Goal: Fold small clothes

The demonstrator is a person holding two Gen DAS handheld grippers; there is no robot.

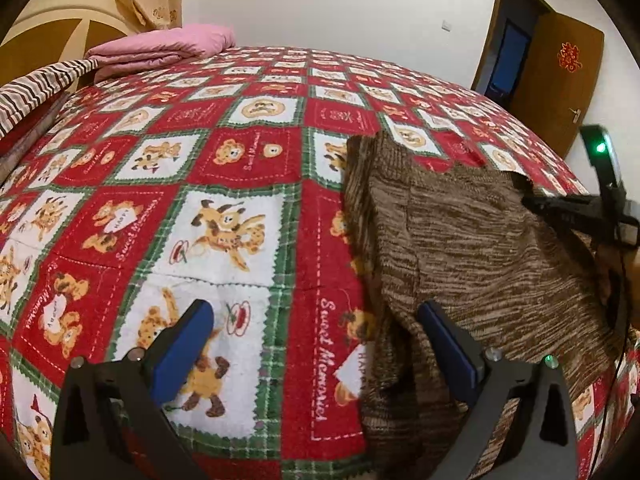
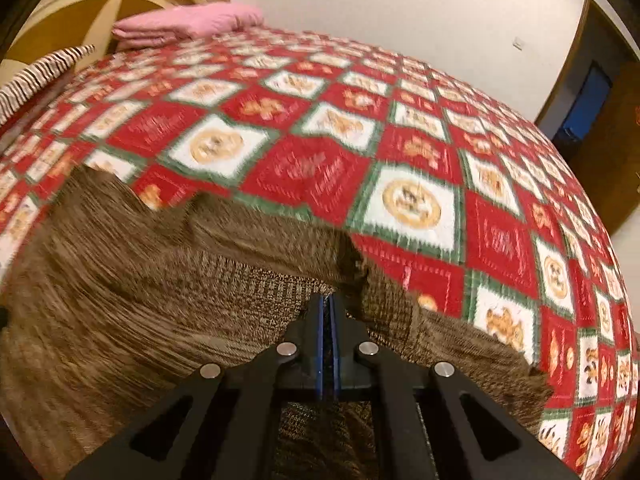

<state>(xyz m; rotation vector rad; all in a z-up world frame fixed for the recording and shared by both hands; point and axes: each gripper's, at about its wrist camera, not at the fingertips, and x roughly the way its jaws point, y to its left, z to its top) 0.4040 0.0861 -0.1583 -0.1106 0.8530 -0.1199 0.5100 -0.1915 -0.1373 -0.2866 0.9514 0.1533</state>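
Two grippers: right gripper [image 2: 327,300] pinches the brown sweater [image 2: 160,280] (blurred view); left gripper [image 1: 320,328], jaws spread, should grab its near edge squarely.

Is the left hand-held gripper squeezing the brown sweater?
No, the left hand-held gripper is wide open, one blue finger over the bedspread and the other at the brown sweater's edge.

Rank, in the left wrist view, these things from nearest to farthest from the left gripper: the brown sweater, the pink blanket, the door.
From the left gripper:
1. Brown sweater, beside its right finger.
2. Pink blanket, far upper left on the bed.
3. Door, beyond the bed, upper right.
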